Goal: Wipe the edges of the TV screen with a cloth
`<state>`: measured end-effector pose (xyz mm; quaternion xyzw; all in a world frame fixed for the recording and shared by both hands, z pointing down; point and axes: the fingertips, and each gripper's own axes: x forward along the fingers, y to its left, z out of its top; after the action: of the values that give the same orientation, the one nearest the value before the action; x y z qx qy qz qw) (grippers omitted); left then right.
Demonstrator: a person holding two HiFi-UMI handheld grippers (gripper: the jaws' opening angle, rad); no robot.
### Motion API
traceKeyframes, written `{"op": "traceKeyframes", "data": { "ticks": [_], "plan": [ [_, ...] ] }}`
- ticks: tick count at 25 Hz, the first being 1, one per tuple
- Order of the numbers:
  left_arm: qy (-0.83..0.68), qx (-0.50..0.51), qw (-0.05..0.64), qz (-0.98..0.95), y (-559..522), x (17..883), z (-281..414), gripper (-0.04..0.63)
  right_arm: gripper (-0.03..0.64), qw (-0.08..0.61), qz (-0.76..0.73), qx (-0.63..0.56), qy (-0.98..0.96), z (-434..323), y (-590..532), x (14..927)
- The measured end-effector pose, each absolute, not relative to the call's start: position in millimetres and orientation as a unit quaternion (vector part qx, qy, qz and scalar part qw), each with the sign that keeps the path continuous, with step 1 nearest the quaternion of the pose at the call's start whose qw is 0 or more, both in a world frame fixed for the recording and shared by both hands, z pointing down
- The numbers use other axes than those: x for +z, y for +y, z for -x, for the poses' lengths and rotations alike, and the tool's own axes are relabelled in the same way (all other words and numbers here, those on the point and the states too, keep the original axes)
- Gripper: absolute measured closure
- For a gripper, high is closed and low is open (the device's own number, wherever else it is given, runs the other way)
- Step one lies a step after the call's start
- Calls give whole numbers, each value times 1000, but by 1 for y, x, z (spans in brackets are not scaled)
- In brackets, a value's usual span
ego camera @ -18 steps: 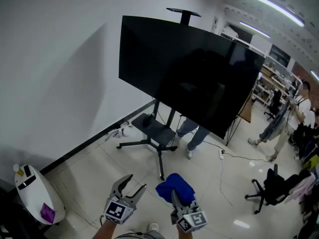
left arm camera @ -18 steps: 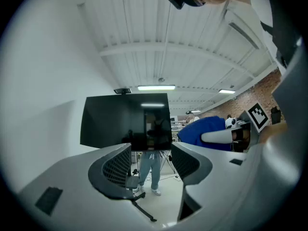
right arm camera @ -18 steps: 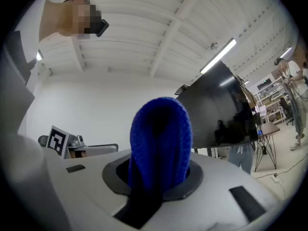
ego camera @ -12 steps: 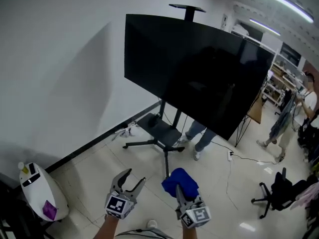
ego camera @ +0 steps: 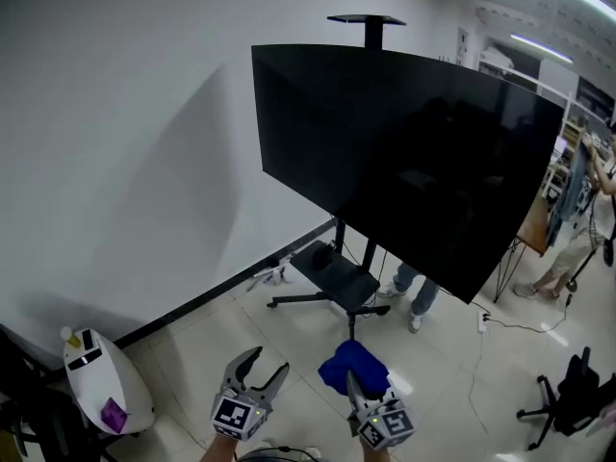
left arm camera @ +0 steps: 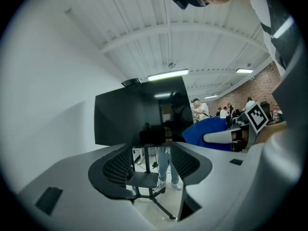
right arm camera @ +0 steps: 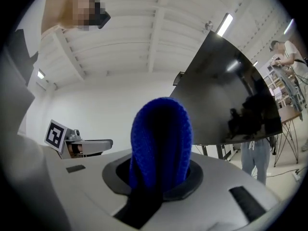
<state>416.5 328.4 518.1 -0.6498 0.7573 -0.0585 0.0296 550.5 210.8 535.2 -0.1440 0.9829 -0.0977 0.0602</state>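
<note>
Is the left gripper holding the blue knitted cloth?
No, the left gripper has its jaws apart with nothing between them, while the blue knitted cloth is clamped in the right gripper.

Showing deep blue, knit-textured, on the cloth [ego camera: 354,366]; reading glossy black across the TV screen [ego camera: 404,152]; appearing white on the wall [ego camera: 125,142], pale cream over floor tiles [ego camera: 452,378].

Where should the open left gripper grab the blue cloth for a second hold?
Probably the bunched fold of the blue cloth bulging past the right gripper, which is shut on its near end. Come from the left, where the open left gripper sits alongside.
</note>
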Motion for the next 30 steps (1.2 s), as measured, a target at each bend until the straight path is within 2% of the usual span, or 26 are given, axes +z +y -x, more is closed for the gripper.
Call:
{"op": "traceKeyframes", "data": {
  "ticks": [7, 14, 21, 30],
  "plan": [
    [759, -48, 11, 649, 295, 534, -358, 357, 511, 42, 125, -111, 985, -478, 177, 557],
    [728, -19, 23, 685, 238, 542, -248, 357, 511, 32, 168, -104, 980, -376, 138, 559],
    [702, 39, 21, 710, 203, 511, -139, 357, 509, 42, 236, -86, 967, -300, 109, 537],
    [673, 60, -7, 737, 121, 532, -75, 357, 511, 24, 278, -96, 955, -248, 39, 556]
  ]
}}
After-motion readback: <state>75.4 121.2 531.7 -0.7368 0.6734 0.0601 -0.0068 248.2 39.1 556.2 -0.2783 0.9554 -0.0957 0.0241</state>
